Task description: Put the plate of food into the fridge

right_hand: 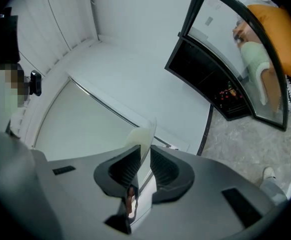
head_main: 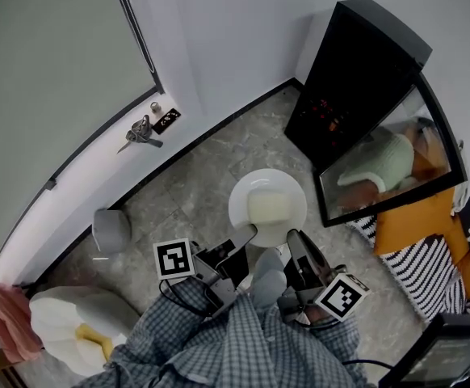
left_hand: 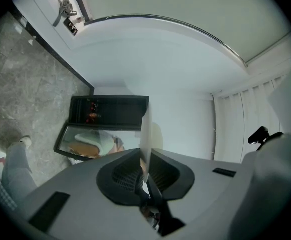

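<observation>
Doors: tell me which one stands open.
The glass door of the fridge, swung out; the room door, keys in its lock, looks shut.

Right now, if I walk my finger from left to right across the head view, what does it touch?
Pink cloth → door handle → plate of food → fridge.
</observation>
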`<state>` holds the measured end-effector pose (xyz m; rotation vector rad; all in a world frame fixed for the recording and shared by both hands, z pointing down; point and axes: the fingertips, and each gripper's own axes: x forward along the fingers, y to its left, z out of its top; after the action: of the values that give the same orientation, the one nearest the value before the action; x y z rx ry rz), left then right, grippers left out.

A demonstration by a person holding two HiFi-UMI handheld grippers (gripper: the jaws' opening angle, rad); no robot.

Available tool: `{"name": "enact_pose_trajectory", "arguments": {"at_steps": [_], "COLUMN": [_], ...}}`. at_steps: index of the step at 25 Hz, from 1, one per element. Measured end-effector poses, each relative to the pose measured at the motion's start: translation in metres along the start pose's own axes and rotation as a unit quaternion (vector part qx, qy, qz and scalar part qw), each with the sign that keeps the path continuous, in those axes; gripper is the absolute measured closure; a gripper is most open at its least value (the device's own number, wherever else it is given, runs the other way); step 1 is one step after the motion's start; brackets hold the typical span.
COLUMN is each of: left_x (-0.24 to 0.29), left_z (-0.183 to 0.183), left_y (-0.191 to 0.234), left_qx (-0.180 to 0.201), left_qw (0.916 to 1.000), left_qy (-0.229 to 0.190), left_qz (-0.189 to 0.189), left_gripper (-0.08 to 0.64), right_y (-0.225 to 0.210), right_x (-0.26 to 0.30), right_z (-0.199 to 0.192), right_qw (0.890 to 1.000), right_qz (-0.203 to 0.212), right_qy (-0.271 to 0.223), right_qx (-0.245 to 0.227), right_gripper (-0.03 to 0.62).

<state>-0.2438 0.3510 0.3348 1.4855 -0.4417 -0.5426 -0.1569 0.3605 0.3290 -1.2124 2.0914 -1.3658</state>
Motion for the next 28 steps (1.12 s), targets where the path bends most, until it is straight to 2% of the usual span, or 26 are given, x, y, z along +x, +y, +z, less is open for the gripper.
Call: {"name": "enact_pose_trajectory", "arguments": {"at_steps": [15,28], "left_x": [0.08,0.154], "left_z": [0.038,0.051], "left_y": [-0.002,-0.006], "left_qx": [-0.003,0.011], "left_qw": [0.9994,0.9991], "left_qy": [-0.034,-0.04], "left_qz": [-0.004,-0.007], "left_gripper": [0.518,0.518], "right_y": [-0.028,-0.055], "right_x": [0.043,0.058], "right_z": [0.078,0.148], "right_qw": [0.999,0.999], "right_qz": [0.021,0.032], "right_qy": [0.031,0.033], "right_qx": [-0.02,-0.026], "right_gripper": [0.525,0.525]}}
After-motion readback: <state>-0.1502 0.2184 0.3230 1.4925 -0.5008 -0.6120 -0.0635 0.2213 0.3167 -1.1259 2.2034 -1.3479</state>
